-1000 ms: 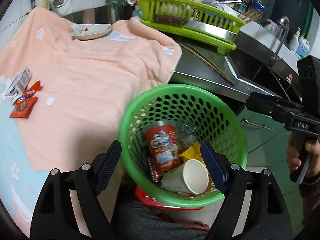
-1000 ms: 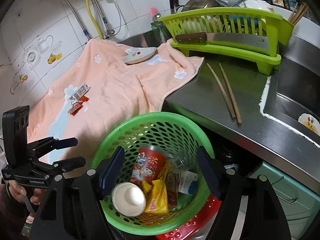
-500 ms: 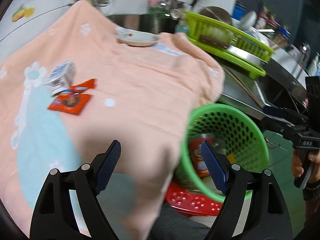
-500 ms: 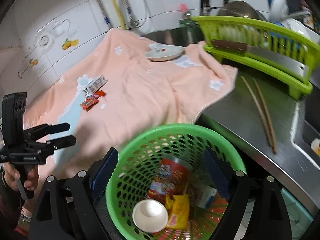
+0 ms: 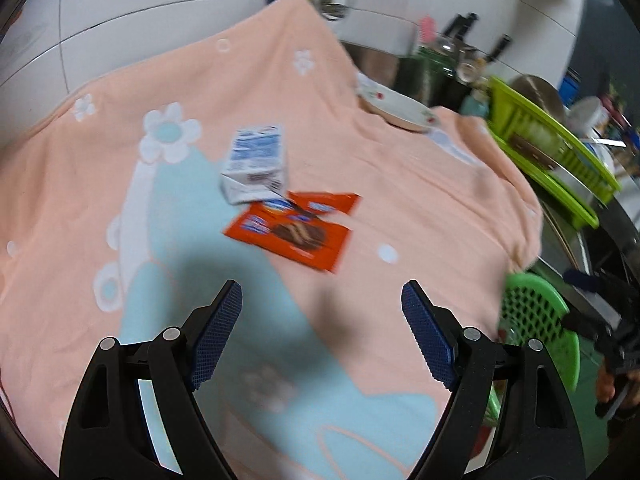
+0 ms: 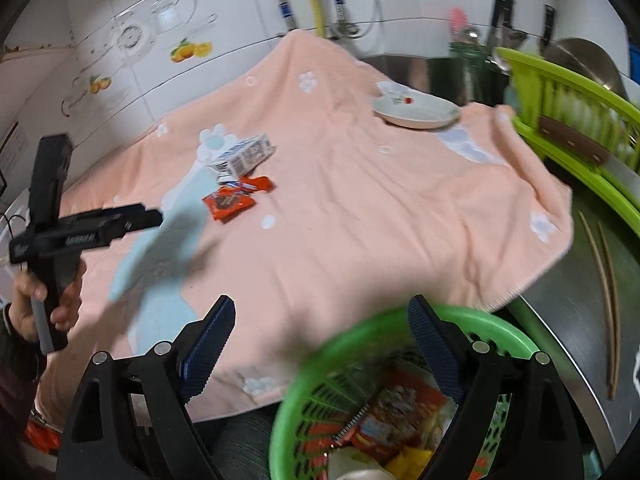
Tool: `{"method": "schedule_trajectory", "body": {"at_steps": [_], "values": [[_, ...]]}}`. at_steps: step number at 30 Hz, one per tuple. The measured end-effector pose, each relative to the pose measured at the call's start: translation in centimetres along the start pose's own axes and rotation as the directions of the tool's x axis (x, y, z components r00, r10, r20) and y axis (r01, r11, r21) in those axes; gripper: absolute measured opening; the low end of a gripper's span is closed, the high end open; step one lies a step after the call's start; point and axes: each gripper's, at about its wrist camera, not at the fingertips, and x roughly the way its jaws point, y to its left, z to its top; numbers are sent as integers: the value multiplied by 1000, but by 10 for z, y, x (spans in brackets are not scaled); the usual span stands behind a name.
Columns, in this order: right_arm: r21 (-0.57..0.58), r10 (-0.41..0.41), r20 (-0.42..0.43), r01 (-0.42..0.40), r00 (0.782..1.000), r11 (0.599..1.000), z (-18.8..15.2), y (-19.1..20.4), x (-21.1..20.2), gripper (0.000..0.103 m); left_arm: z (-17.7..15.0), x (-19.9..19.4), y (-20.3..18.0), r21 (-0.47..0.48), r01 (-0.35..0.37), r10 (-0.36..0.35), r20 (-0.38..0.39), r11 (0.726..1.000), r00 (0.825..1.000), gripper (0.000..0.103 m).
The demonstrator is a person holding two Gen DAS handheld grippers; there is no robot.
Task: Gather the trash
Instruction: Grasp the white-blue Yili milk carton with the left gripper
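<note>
A white-and-blue carton [image 5: 256,170] lies on the peach towel [image 5: 420,208], with orange snack wrappers [image 5: 294,232] just in front of it. My left gripper [image 5: 322,336] hovers open over the towel a little short of them, nothing between its fingers. The right wrist view shows the same carton [image 6: 244,156] and wrappers [image 6: 234,200] farther off. My right gripper [image 6: 322,340] stands open and empty above the near rim of the green basket [image 6: 360,328], which holds a red cup, a paper cup [image 6: 352,464] and packets. The left gripper [image 6: 154,216] appears at that view's left, held by a hand.
A white plate [image 6: 416,114] sits at the towel's far edge. A green dish rack [image 6: 576,120] stands on the right, with two chopsticks [image 6: 604,280] on the steel counter beside it. White tiled wall and pipes run behind.
Both views have swung left, away from the basket and onto the towel. The left gripper now faces the carton and wrappers close up. The right gripper's jaws stand slightly wider.
</note>
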Motion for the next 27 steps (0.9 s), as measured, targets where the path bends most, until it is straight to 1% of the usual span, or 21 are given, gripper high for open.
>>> {"method": "schedule_trajectory", "body": {"at_steps": [2,7,9,11,12,15,19,27], "values": [[-13,4,-3,-4,1000,1000,5,4,6,85,10,7,9,-11,-13,13,-5,1000,1000,81],[-16,24,-13,-24,1000,1000,15,9,22,86,42,32,27,-44,-57,57,-13,997,998,86],[-20,29,-20,-29,999,999,19,10,29,86,54,42,31,-54,-73,72,-21,996,997,87],[-24,31,-26,-32,999,999,22,12,34,86,67,52,35,-60,-84,83,-25,995,996,89],[-25,34,-29,-35,999,999,24,13,37,86,75,59,38,-64,-89,87,-30,994,996,92],[-32,44,-39,-45,998,998,28,15,47,86,94,78,44,-73,-102,98,-53,992,994,94],[-38,55,-56,-58,997,998,34,16,61,86,107,106,47,-62,-139,133,-87,988,987,95],[-43,70,-83,-74,994,996,44,15,83,86,124,146,52,-68,-141,132,-131,988,983,95]]}}
